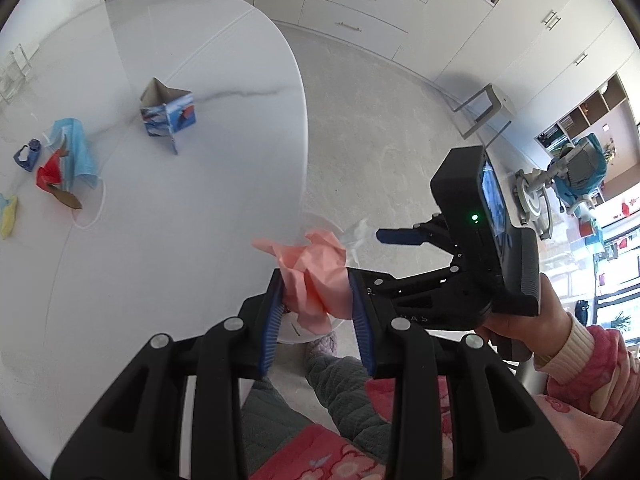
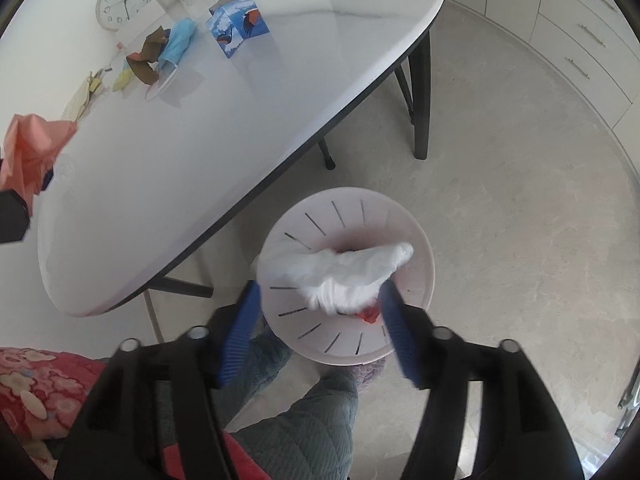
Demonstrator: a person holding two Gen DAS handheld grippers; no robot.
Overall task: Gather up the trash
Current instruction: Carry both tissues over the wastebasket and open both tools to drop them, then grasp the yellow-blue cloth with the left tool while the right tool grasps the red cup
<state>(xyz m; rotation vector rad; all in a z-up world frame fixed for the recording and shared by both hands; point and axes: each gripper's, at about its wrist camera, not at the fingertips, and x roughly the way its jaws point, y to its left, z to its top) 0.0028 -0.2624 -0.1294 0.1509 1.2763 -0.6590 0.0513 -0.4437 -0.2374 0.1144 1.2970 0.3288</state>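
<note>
My left gripper (image 1: pixel 316 300) is shut on a crumpled pink paper (image 1: pixel 316 276) and holds it above the table's near edge; the paper also shows at the left of the right wrist view (image 2: pixel 32 148). My right gripper (image 2: pixel 320 304) is open above a white slotted waste bin (image 2: pixel 416 236) on the floor beside the table. A crumpled white tissue (image 2: pixel 348 276) is blurred between the fingers, over the bin; I cannot tell if it touches them. A red scrap (image 2: pixel 370 314) lies in the bin. The right gripper also shows in the left wrist view (image 1: pixel 400 236).
On the white oval table (image 2: pixel 200 140) lie a blue face mask (image 1: pixel 78 152), red and brown wrappers (image 1: pixel 54 178), a yellow scrap (image 1: pixel 8 216), a small blue item (image 1: pixel 28 154), a printed tissue box (image 1: pixel 168 114), a round clock (image 2: pixel 124 0). Cabinets stand behind.
</note>
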